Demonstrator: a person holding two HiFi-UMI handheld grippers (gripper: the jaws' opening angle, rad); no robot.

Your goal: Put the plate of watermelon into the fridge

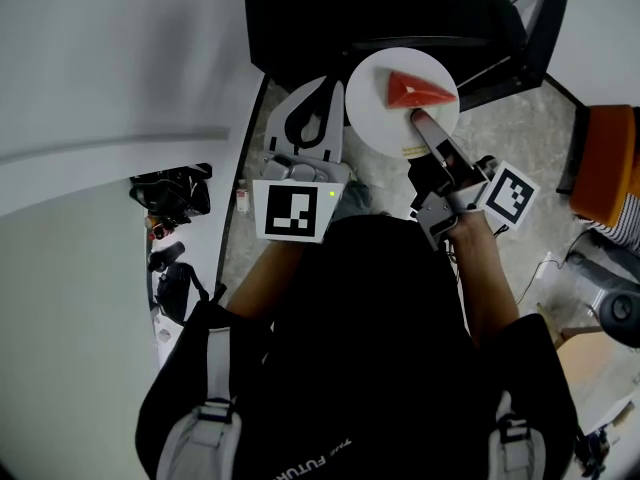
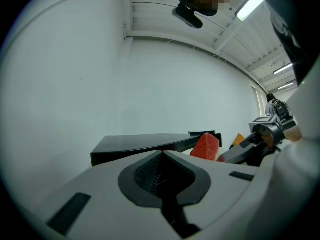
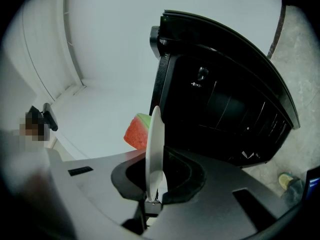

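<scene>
Ahead of us stands the black fridge (image 1: 380,8) on the mottled floor (image 1: 540,138), a white wall (image 1: 110,58) to its left and an orange object (image 1: 610,158) off to the right. The right gripper (image 1: 420,120) has its jaws clamped on the near rim of the white plate (image 1: 375,118). It holds the plate just before the fridge, with the watermelon wedge (image 1: 415,90) lying on it. The left gripper (image 1: 330,93) sits just beside the plate, jaws pressed together.

The head view shows the plate's round face. The right gripper view shows it edge-on, plus the wedge's green rind and the fridge's dark front (door open or shut, we cannot tell). The left gripper view adds ceiling lights (image 2: 250,5).
</scene>
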